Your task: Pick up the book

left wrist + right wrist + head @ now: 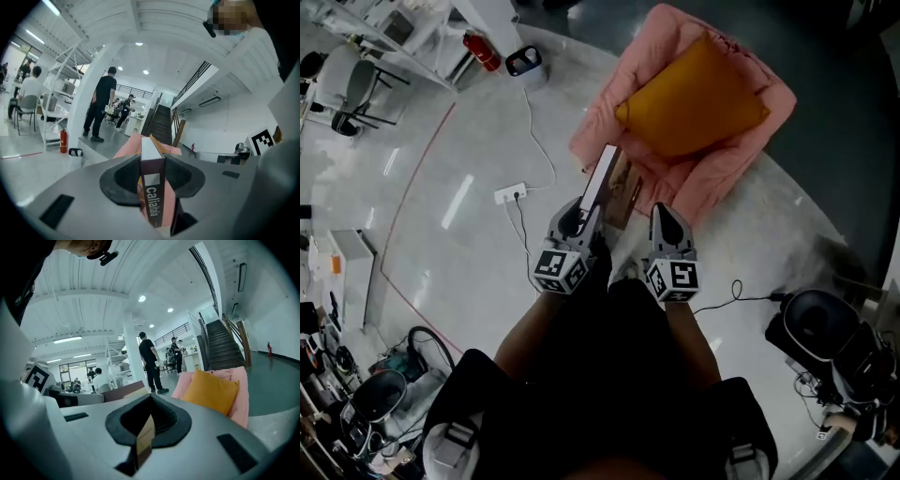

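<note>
My left gripper is shut on the book, which stands on edge with its white page block upward. In the left gripper view the dark printed spine of the book sits pinched between the black pads of the left gripper. A brown cover flap hangs open toward my right gripper. In the right gripper view a thin tan sheet is caught between the pads of the right gripper. Both grippers are held high above the floor, close together.
A pink armchair with an orange cushion stands just ahead. A power strip with a white cable lies on the pale floor at left. Black gear sits at right. People stand near a staircase.
</note>
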Demonstrator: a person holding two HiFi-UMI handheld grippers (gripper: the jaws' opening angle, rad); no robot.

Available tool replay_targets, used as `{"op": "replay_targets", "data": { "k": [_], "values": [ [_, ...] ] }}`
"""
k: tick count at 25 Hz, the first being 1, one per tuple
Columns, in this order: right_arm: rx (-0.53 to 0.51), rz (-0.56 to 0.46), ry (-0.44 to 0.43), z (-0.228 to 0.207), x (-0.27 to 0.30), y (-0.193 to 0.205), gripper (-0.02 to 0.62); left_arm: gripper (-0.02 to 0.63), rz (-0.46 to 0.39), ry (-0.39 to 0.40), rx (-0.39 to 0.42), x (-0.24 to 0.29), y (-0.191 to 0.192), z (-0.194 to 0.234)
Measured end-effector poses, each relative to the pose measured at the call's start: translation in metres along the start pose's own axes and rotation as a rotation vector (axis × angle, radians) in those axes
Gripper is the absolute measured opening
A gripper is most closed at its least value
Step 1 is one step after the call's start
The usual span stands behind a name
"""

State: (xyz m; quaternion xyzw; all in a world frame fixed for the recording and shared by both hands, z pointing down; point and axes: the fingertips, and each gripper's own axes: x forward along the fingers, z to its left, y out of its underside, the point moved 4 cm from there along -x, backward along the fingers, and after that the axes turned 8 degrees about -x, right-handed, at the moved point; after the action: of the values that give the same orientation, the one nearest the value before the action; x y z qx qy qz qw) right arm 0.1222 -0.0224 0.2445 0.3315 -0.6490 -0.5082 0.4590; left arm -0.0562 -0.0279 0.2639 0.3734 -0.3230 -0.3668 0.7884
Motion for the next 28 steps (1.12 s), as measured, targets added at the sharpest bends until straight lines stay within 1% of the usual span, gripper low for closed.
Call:
{"op": "replay_targets", "data": {
  "k": [3, 7, 11, 13, 16, 19, 22, 28],
  "values": [
    [-0.008, -0.022, 0.008, 0.000, -0.029, -0.013, 0.002, 0.155, -0.033, -0.031, 0.044, -0.032, -0.011, -0.021],
    [-0.011, -0.038, 0.021, 0.016, -0.068, -0.034, 0.002, 0.155, -0.075, -0.058, 0.060, -0.077, -0.024, -0.043],
    [-0.019, -0.050, -0.010, 0.026, -0.098, -0.042, 0.002, 0.155, -0.075, -0.064, 0.085, -0.097, -0.023, -0.064],
    [-0.028, -0.055, -0.017, 0.032, -0.114, -0.047, 0.002, 0.155, -0.073, -0.058, 0.100, -0.106, -0.023, -0.072],
    [-0.028, -0.066, -0.007, 0.034, -0.123, -0.053, 0.003, 0.155, -0.082, -0.039, 0.119, -0.108, -0.028, -0.079],
    [-0.019, -0.058, 0.015, 0.040, -0.132, -0.052, 0.003, 0.155, -0.064, -0.012, 0.095, -0.116, -0.028, -0.082],
    [-0.040, -0.052, 0.016, 0.045, -0.133, -0.056, 0.002, 0.155, -0.053, 0.006, 0.085, -0.121, -0.029, -0.082],
    [-0.078, -0.063, 0.021, 0.063, -0.129, -0.067, 0.002, 0.155, -0.043, 0.028, 0.108, -0.128, -0.037, -0.076]
  ]
}}
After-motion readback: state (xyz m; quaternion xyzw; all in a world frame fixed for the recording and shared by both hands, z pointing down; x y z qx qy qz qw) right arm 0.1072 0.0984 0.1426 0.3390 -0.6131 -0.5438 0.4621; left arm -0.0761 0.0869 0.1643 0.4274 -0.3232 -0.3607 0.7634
